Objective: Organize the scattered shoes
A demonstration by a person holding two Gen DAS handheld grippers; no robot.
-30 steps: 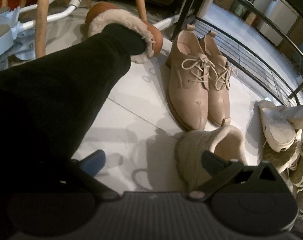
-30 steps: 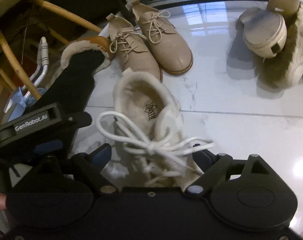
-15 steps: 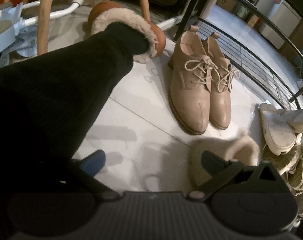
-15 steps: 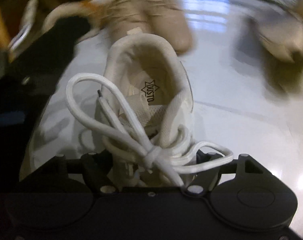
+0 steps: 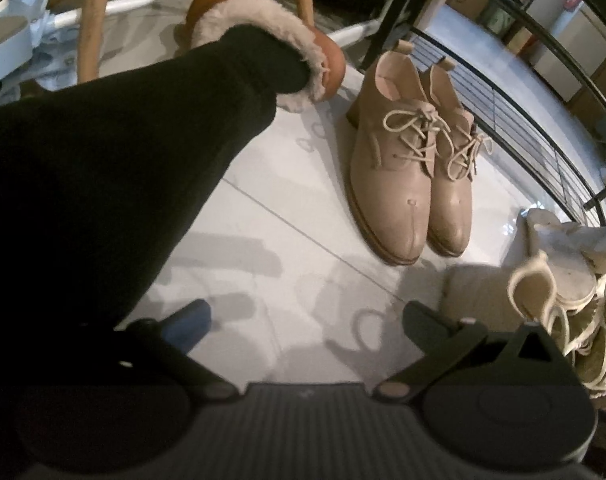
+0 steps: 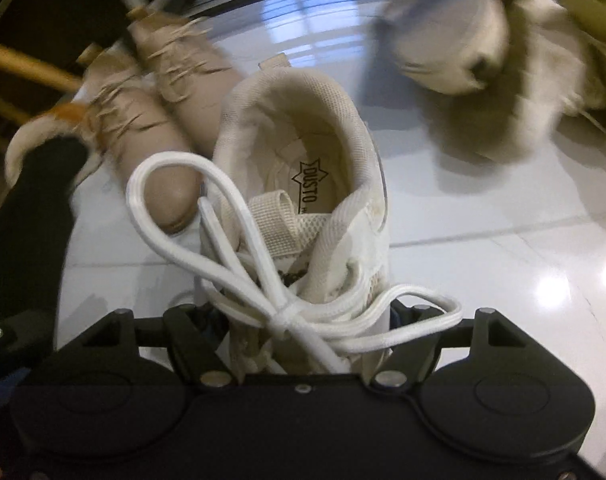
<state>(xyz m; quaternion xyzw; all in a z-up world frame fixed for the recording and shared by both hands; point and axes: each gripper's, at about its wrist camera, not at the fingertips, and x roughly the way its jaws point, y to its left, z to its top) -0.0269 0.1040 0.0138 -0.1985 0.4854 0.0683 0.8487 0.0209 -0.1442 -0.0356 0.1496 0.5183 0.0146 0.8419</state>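
White tiled floor, glossy, carries everything; black metal railing curves along its far edge. Person's leg in dark trousers fills the left-wrist view's left side, foot in a brown fur-lined slipper. Pile of pale shoes at that view's right edge, some sole-up; blurred in the right-wrist view. Pair of tan lace-up shoes side by side, upright, toes toward the camera, just beside the slipper. White sneaker just beside the tan pair's toes, heel away from the camera, laces in a loose bow; right tool clamped across its laced front, fingers pressing each side, opening moderate. Left tool above bare floor, jaws wide apart, nothing between them.
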